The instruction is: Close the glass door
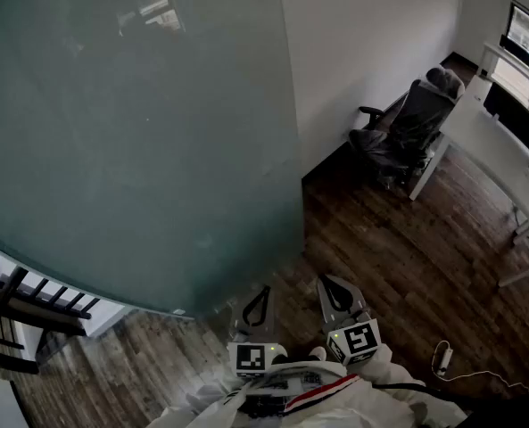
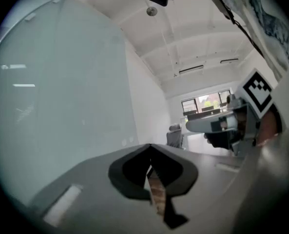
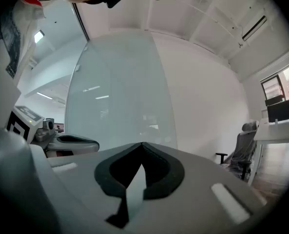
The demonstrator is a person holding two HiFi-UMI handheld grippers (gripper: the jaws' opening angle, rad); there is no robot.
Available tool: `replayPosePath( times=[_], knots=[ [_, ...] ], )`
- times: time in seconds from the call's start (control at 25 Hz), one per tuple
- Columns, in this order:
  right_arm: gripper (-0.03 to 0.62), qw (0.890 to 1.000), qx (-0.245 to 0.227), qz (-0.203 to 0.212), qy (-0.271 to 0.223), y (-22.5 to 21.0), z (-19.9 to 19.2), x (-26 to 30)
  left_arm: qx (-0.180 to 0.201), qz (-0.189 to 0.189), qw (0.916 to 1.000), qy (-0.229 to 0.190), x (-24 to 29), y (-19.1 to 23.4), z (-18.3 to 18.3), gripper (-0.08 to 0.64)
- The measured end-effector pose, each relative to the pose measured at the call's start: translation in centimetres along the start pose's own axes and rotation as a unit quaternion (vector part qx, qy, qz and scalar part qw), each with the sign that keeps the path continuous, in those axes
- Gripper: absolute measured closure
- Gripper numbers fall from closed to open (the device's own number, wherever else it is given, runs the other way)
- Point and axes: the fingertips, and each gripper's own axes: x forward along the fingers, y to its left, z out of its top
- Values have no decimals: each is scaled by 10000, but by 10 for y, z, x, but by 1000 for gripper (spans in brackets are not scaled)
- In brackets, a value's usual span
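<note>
We judge the task barely begun, if at all: the frosted glass door (image 1: 130, 141) fills the left of the head view as one broad panel, its lower edge just ahead of us above the wooden floor (image 1: 407, 266), and neither tool touches it. The left gripper (image 1: 257, 306) and the right gripper (image 1: 337, 294) sit low and side by side, near the door's bottom corner but apart from it. The left fingers (image 2: 127, 174) meet at their tips with nothing between them, and the right fingers (image 3: 159, 172) are pressed together and empty too. All of the closing seems left to do, namely contact with the panel and the push or pull that brings it home. We cannot make out a handle, hinge or rail, nor the frame it should meet. The door's top is cut off, and the frosting hides what lies behind. Our hands are mostly hidden behind the marker cubes, and the office chair (image 1: 407, 127) stands well apart.
</note>
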Motion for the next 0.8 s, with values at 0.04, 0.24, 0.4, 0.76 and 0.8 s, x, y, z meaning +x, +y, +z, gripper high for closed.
replayPosePath(
  times=[0.04,0.24,0.4,0.76,0.8],
  knots=[
    [588,10000,-52,-15,-53,0,-3,-1,7,5,10000,-15,-2,1,-1,557],
    [588,9998,-154,-50,-121,4,-8,2,-3,52,10000,-80,-4,11,-9,557],
    [588,9998,-114,-123,-138,0,-9,2,-151,-35,9999,-62,0,10,-8,557],
    [588,9977,23,-598,-319,-33,10,-22,-26,-506,9986,-148,31,-21,9,557],
    [588,9971,7,-679,-338,-41,11,-28,17,-585,9981,-202,37,-29,13,557]
  ],
)
